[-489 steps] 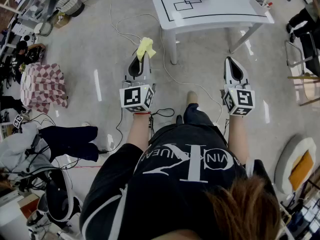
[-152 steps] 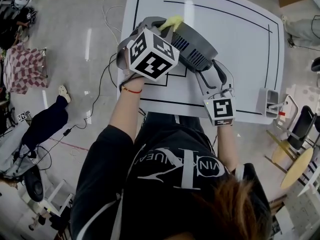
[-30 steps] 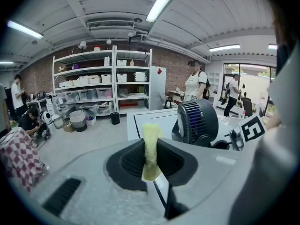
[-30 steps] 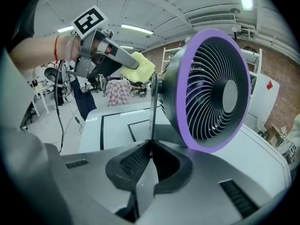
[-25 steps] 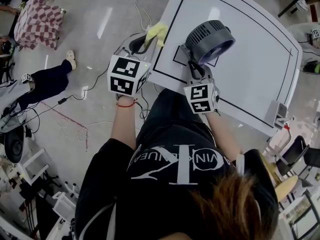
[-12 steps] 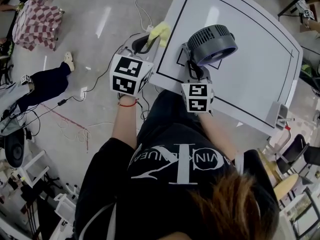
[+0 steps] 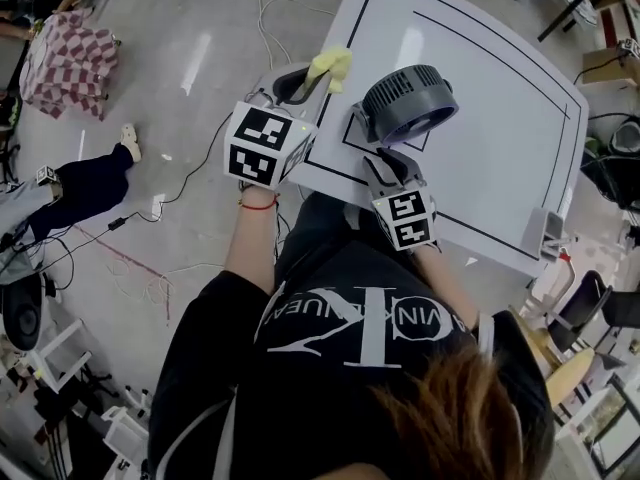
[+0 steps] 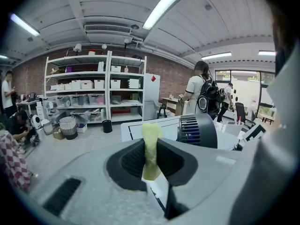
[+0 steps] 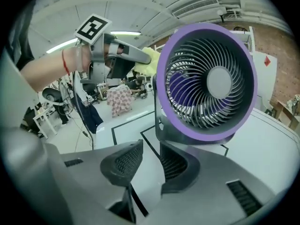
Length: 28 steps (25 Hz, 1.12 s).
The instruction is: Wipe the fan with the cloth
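Left gripper (image 8: 150, 150) pinches cloth (image 7: 331, 65); right gripper (image 9: 151, 157) jaws just opened, empty.

Right gripper (image 9: 149, 150): jaws just been opening. Second ago closed at fan (image 7: 408, 103) base; now apart, only table (image 7: 500, 118) surface between them, fan base just beyond.

Left gripper (image 7: 303, 80): seconds ago pressed cloth (image 7: 331, 66) on fan housing. Cloth now off fan, just beside it, nearer than second ago.

Cloth (image 7: 330, 66): soft yellow fabric, matt, crumpled. Fan (image 7: 405, 103): matt grey plastic housing, smooth purple plastic front ring. Table (image 7: 500, 128): smooth white top, faint sheen. Floor (image 7: 180, 88): polished grey, reflecting ceiling lights.
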Available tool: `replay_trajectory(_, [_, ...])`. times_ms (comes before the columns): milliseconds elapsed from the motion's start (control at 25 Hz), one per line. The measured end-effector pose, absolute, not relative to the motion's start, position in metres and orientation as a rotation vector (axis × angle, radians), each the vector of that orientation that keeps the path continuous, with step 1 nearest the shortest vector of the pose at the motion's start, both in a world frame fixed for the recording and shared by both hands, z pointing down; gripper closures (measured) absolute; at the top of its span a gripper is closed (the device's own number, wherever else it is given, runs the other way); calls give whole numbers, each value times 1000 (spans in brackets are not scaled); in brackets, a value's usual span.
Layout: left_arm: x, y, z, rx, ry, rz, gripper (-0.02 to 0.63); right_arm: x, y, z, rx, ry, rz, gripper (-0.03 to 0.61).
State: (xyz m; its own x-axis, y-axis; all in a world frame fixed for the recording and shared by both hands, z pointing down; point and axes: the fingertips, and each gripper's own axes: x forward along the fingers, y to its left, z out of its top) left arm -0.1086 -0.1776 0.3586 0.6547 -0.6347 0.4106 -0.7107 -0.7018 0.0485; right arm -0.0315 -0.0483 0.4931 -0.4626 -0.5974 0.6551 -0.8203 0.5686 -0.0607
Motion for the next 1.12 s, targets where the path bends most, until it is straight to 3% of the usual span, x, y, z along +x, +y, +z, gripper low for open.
replay_trajectory(560, [-60,-93,320,2555,-1406,515,560,100,-71,458,1062,-2306,344,488])
replay_trajectory(960, [-6,-61,347,2401,-1455,400,560,117,-60,453,977,-2378,279,482])
replay_trajectory(1120, [5,-71,363,2347,-1579,583,560,132,-53,458,968,-2374,295,482])
